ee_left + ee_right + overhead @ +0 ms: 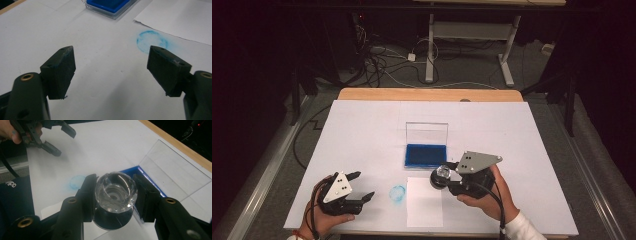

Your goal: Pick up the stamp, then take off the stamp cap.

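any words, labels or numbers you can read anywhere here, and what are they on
Dark blue cloth or sleeve at the left edge of the right gripper view: small white letters, cut off and blurred, perhaps "ipp"; not surely readable.
Blue ink ring on the white table cover: a round smudge, no letters.
Ink pad, stamp, both grippers: no text visible.

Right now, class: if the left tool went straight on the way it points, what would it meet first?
Probably the round blue ink mark on the white table cover, just ahead of the open left tool; beyond it lies the paper sheet. Depth is uncertain.

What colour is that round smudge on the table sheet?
Light blue, a faint ring-shaped stamp mark; it shows best in the left gripper view.
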Demonstrator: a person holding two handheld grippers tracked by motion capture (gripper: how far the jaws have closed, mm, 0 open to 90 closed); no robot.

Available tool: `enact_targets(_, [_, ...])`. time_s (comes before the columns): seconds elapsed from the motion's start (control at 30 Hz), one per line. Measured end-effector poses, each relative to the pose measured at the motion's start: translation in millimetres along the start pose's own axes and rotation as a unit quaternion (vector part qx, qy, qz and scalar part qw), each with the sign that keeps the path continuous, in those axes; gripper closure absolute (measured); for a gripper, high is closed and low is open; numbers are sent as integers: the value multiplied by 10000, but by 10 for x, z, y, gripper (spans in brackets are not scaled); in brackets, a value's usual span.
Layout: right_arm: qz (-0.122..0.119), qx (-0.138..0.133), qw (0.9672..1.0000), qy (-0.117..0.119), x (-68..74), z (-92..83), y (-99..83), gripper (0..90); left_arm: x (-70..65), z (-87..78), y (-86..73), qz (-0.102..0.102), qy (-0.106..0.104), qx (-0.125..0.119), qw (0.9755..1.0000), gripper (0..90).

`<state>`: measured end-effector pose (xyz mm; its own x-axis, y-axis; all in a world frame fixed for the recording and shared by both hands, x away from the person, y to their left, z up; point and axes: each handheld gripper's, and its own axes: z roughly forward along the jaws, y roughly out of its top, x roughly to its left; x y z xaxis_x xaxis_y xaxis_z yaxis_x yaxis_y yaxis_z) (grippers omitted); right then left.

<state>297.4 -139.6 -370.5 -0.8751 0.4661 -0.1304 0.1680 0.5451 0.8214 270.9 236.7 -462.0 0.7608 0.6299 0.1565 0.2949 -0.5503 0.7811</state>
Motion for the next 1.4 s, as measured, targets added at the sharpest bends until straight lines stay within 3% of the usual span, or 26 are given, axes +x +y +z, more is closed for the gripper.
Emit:
enact_targets(0.37, [-5,-39,10000,65,29,79,32,569,-29,58,33,2,-110,-37,9999,211])
enact_targets(0.6, [98,-210,9997,61,22,117,84,569,-93,140,147,-28,-358,-189,9992,211])
enact_targets(0.7, [176,-358,9992,92,23,156,121,569,-154,230,289,6,-536,-327,9980,211])
enact_targets(0.8, [210,-419,9988,126,61,212,166,569,-266,347,412,253,-676,-305,9969,212])
enact_targets(0.93, [241,-502,9981,253,113,280,223,569,-368,441,526,381,-806,-435,9951,230])
enact_targets(1.23, [264,-656,9964,459,203,379,318,569,-433,511,690,238,-936,-924,9910,231])
enact_targets(1.4, [393,-771,9948,544,189,373,329,569,-499,534,731,335,-900,-1038,9900,240])
